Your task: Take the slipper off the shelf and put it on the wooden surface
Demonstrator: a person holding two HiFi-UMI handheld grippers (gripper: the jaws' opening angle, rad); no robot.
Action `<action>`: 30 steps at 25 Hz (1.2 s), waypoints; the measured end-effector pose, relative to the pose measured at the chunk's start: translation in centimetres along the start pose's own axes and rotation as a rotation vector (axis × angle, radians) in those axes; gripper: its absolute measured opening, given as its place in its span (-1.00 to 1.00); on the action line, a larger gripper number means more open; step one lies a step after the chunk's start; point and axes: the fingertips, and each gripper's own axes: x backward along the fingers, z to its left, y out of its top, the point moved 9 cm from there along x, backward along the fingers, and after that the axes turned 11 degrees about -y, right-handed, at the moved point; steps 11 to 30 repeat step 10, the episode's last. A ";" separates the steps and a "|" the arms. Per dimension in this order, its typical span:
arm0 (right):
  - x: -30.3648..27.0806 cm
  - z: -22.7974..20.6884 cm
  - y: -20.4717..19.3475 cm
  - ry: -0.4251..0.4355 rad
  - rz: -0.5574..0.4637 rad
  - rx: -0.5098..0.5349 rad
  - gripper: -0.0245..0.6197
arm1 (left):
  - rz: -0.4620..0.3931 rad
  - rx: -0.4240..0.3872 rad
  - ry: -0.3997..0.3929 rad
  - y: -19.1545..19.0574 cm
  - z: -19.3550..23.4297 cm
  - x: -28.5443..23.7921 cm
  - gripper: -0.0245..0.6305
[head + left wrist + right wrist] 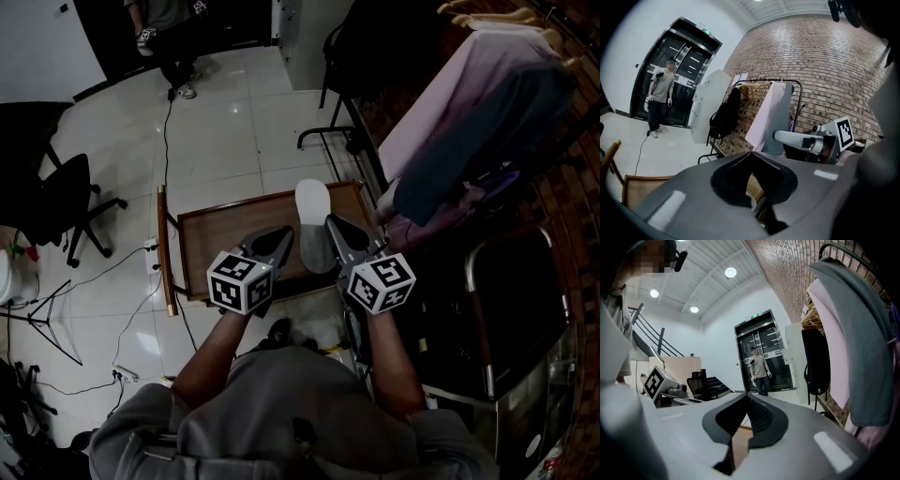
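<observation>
Since the slipper [314, 225] already lies on the wooden surface [216, 239], between the two grippers, the placing step looks finished. The left gripper [284, 234] and right gripper [331, 223] each have their jaws closed together, with nothing held. I judge that the only move left is to draw both back toward the near side, clear of the slipper.

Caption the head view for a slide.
Slipper on the wooden table, left gripper and right gripper shut beside it.

1. Black office chair [66, 202] on the floor, well off the desk [211, 234] left edge.
2. Hanging garments [441, 112] on a rack, past the right edge.
3. Standing person [169, 28], beyond the far edge.
4. Black cable [167, 141], off the far-left corner.
</observation>
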 end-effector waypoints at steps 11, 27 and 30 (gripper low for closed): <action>0.2 0.0 0.4 0.012 -0.007 0.001 -0.92 | 0.005 -0.002 -0.004 -0.1 -0.5 -0.1 -0.93; 0.2 0.0 0.4 0.012 -0.007 0.001 -0.92 | 0.005 -0.002 -0.004 -0.1 -0.5 -0.1 -0.93; 0.2 0.0 0.4 0.012 -0.007 0.001 -0.92 | 0.005 -0.002 -0.004 -0.1 -0.5 -0.1 -0.93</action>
